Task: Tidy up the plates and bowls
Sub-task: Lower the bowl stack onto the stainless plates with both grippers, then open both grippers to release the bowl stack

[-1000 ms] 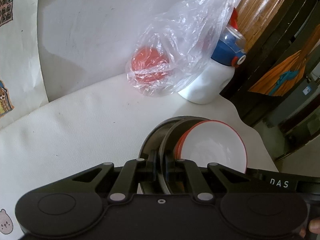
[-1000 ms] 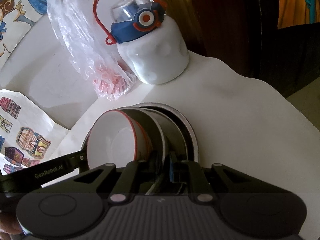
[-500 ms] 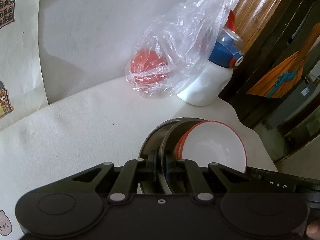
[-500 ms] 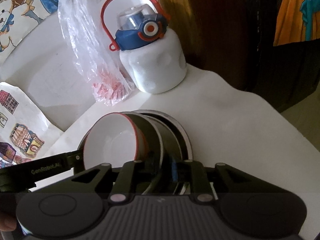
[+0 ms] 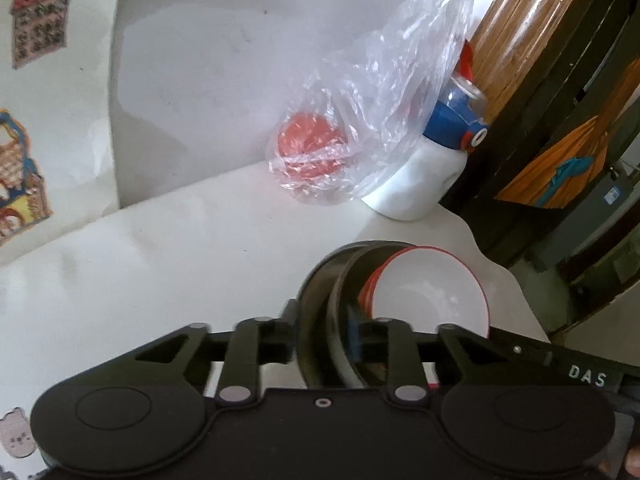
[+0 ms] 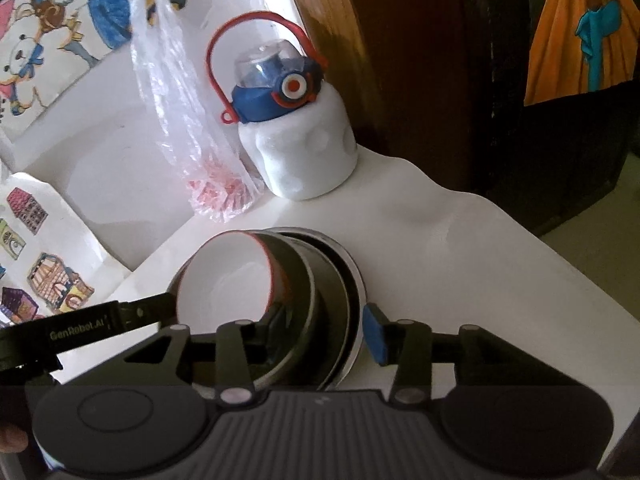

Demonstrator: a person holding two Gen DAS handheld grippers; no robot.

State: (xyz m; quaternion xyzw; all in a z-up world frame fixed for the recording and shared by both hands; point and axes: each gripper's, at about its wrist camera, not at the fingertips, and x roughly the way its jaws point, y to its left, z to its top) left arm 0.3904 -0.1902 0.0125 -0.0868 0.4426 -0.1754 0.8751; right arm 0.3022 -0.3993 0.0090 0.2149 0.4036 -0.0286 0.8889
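A stack of steel plates and bowls [image 5: 320, 312] with a white, red-rimmed bowl [image 5: 428, 292] on top sits near the white table's right end. In the right wrist view the steel stack [image 6: 332, 304] and the white bowl [image 6: 224, 280] show from the other side. My left gripper [image 5: 324, 332] is open, its fingers spread either side of the stack's rim. My right gripper [image 6: 324, 336] is open too, its blue-padded right finger [image 6: 374, 338] clear of the outer steel rim. Both grippers reach in from opposite sides of the stack.
A white bottle with a blue and red lid [image 6: 296, 148] stands at the back by the wall, also in the left wrist view [image 5: 432, 176]. A clear plastic bag with something red inside [image 5: 340, 152] lies beside it. The table edge [image 6: 560, 264] drops off at right.
Both grippers have opened from their grip on the steel rims. The right gripper has drawn back and lifted a little; the stack stays in place.
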